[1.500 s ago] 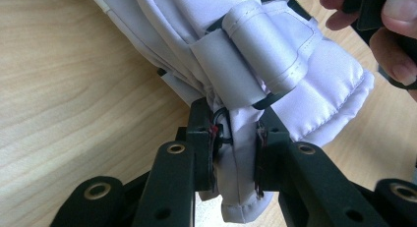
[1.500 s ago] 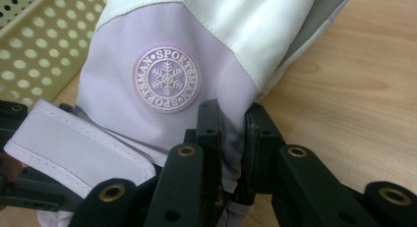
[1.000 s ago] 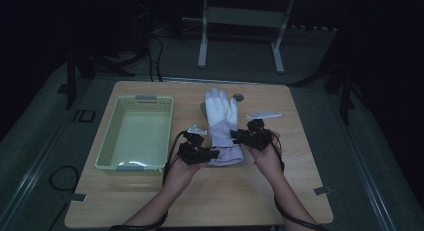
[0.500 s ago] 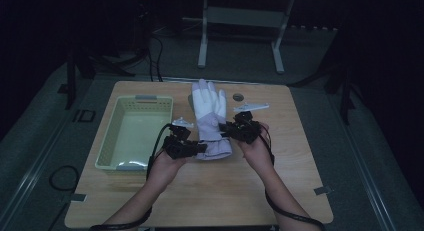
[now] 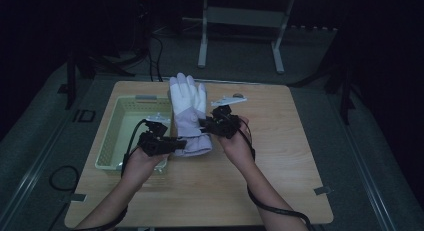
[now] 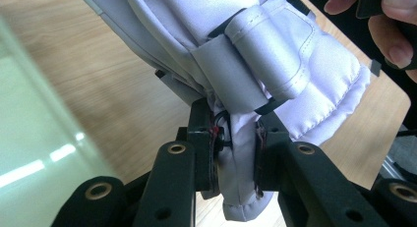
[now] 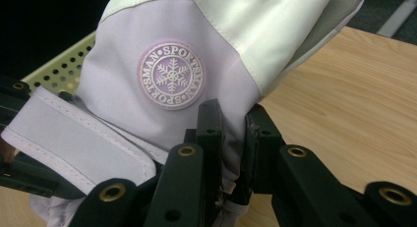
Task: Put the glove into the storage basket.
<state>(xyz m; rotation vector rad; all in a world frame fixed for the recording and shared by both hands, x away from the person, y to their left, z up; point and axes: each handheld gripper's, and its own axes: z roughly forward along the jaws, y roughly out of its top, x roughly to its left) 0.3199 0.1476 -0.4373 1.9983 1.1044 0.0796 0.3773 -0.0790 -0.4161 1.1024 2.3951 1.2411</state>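
Note:
A white and pale lilac ski glove hangs lifted over the wooden table, fingers pointing away from the person. My left gripper is shut on the cuff end of the glove, fabric pinched between its jaws. My right gripper is shut on the glove's side, just below a round snowflake badge. The glove's wrist strap sits above the left jaws. A pale green perforated basket stands at the left, and the glove's left edge hangs over its near right corner.
A small white object with a dark round thing beside it lies near the table's far edge. A metal stand rises behind the table. Cables trail from both grippers along the forearms. Bare wood stretches to the right and front.
Both grippers have carried the glove up and to the left, from the table's middle toward the basket. Both grips have held.

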